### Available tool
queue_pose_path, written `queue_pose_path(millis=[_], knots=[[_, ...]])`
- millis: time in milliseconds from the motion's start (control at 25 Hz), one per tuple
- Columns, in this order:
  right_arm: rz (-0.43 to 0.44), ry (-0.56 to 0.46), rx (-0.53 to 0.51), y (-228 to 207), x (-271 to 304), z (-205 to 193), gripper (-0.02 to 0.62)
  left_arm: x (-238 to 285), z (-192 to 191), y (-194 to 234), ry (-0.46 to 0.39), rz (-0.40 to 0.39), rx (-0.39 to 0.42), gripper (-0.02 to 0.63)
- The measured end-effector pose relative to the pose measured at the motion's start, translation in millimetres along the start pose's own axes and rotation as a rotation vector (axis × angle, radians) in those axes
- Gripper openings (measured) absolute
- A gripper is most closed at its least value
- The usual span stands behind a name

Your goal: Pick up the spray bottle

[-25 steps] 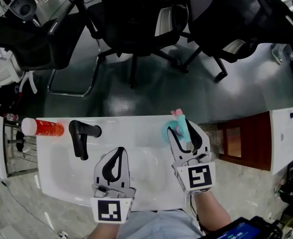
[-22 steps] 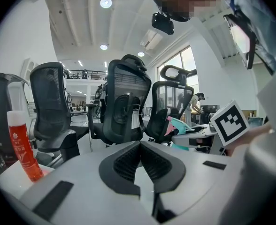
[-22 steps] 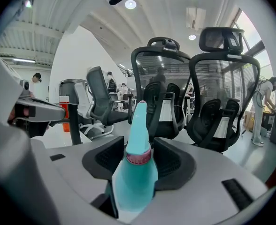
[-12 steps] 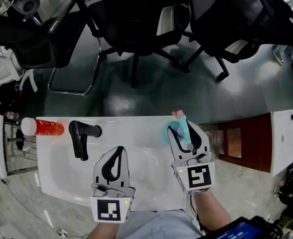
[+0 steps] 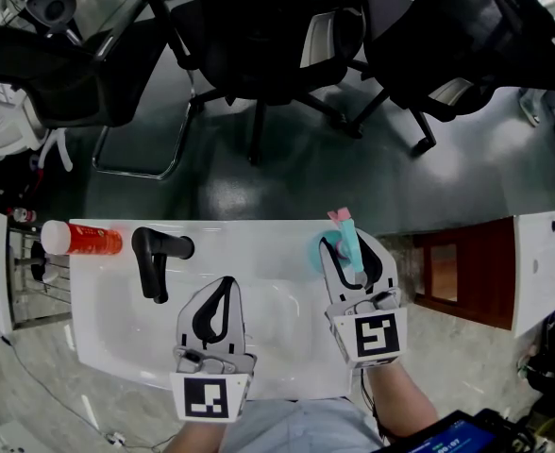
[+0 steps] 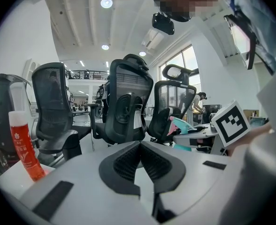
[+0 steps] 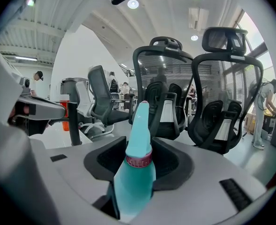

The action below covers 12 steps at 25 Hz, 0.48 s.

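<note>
At the table's (image 5: 117, 333) left, a red bottle (image 5: 81, 240) with a white cap looks laid flat in the head view. The left gripper view shows it upright, its contents unclear. Beside it stands a black tap (image 5: 155, 258). The left gripper (image 5: 226, 283) rests with its jaws pressed together, empty. The right gripper (image 5: 348, 245) has its jaws around the teal spray bottle (image 7: 135, 172), which stands near the table's far edge. The jaws have just been closing and seem to pinch it. Nothing else has shifted since earlier.
</note>
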State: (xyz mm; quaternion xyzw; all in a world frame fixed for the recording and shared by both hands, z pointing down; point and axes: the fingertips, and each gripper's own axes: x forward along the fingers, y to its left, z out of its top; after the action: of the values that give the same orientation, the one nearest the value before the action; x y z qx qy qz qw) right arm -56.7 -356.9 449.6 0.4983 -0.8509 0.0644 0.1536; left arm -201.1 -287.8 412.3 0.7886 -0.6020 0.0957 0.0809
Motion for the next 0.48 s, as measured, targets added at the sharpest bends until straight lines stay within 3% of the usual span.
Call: queue_pose_path(millis=[480], knots=[[-0.023, -0.035, -0.017, -4.0, -2.0, 6.5, 0.167, -1.5, 2.5, -1.2, -0.002, -0.003, 0.004, 0.015]])
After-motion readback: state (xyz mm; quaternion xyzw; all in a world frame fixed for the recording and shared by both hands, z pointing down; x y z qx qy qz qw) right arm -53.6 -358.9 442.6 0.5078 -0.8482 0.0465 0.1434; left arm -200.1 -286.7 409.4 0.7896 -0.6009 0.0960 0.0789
